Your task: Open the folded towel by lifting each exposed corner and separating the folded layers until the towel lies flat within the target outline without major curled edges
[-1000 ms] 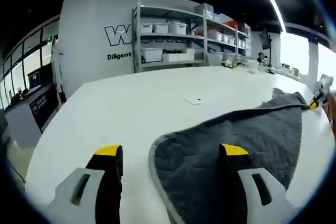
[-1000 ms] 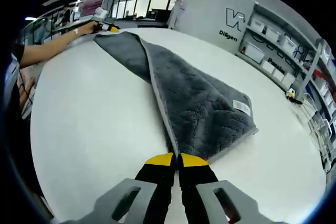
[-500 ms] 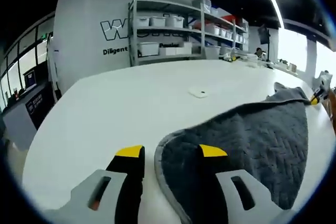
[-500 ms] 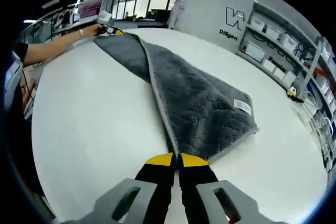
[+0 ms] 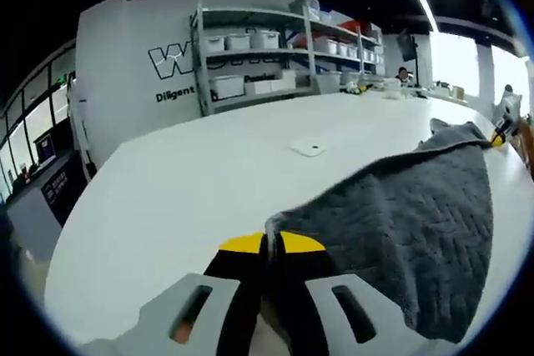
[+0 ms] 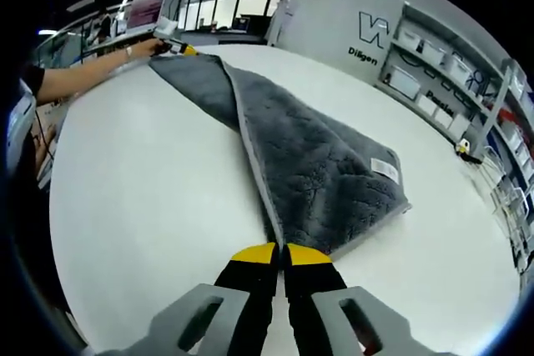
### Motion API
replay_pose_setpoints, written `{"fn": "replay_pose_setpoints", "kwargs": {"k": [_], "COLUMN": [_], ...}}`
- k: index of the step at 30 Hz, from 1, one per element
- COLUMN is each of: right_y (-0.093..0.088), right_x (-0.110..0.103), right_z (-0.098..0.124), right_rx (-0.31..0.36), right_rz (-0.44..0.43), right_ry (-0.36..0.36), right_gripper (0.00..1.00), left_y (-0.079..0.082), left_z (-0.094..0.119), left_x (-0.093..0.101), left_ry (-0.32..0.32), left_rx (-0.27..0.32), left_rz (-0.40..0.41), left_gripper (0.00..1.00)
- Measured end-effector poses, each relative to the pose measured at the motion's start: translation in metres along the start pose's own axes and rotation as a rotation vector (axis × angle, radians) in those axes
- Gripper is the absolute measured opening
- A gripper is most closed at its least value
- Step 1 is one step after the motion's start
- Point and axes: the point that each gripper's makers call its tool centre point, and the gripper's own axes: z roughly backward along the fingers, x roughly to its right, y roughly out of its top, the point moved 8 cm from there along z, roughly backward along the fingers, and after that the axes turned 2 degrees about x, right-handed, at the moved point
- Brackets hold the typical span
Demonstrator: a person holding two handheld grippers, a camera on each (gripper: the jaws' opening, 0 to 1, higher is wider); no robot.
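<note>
Left gripper [image 5: 271, 243]: jaws clenched on near corner of towel [image 5: 409, 231]; right gripper [image 6: 279, 253]: jaws clenched on opposite corner, grey hem running away from tips. Towel: dark grey, hemmed, lying on white table [image 5: 192, 181], still folded over in a long band between the two grippers, white label [image 6: 385, 170] showing on upper layer. Step in hand, by judgement: both corners gripped, ready for lifting and drawing apart; best done by raising both corners only slightly, pulling evenly outward to keep the hem taut, letting the upper layer peel off rather than drag the whole cloth; uneven pull likely to leave a curled edge. Target outline: not discernible on table. Further off: small white square [image 5: 309, 148] lying flat on table beyond towel, well apart; person's arm [image 6: 79, 81] reaching along far edge in right gripper view, beside the far corner. Beyond: shelves [image 5: 267, 60] with white bins against lettered wall [image 5: 138, 72]; nothing on table near enough to hinder spreading.
</note>
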Motion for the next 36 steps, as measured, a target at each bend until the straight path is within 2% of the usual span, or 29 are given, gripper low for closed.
{"fn": "replay_pose_setpoints", "kwargs": {"k": [3, 8, 15, 24, 29, 36], "right_y": [0.0, 0.0, -0.001, -0.002, -0.006, -0.013], "right_x": [0.0, 0.0, 0.001, 0.001, 0.007, 0.016], "right_z": [0.0, 0.0, 0.001, 0.002, 0.006, 0.015], "right_rx": [0.001, 0.001, 0.016, 0.03, 0.051, 0.071], "right_rz": [-0.001, 0.005, 0.0, -0.002, -0.028, -0.075], "right_ry": [0.001, -0.004, -0.007, -0.03, -0.05, -0.101], "right_gripper": [0.0, 0.0, 0.0, 0.0, 0.0, 0.0], "left_y": [-0.001, 0.009, 0.024, 0.044, 0.046, 0.047], "left_z": [0.002, 0.013, 0.037, 0.078, 0.105, 0.138], "left_x": [0.003, 0.007, 0.017, 0.043, 0.054, 0.059], "left_ry": [-0.002, 0.0, 0.011, 0.023, 0.049, 0.086], "left_rx": [-0.005, 0.053, 0.117, 0.21, 0.229, 0.267], "left_rz": [-0.008, 0.017, -0.016, -0.063, -0.096, -0.094], "left_gripper": [0.04, 0.04, 0.03, 0.03, 0.02, 0.02]}}
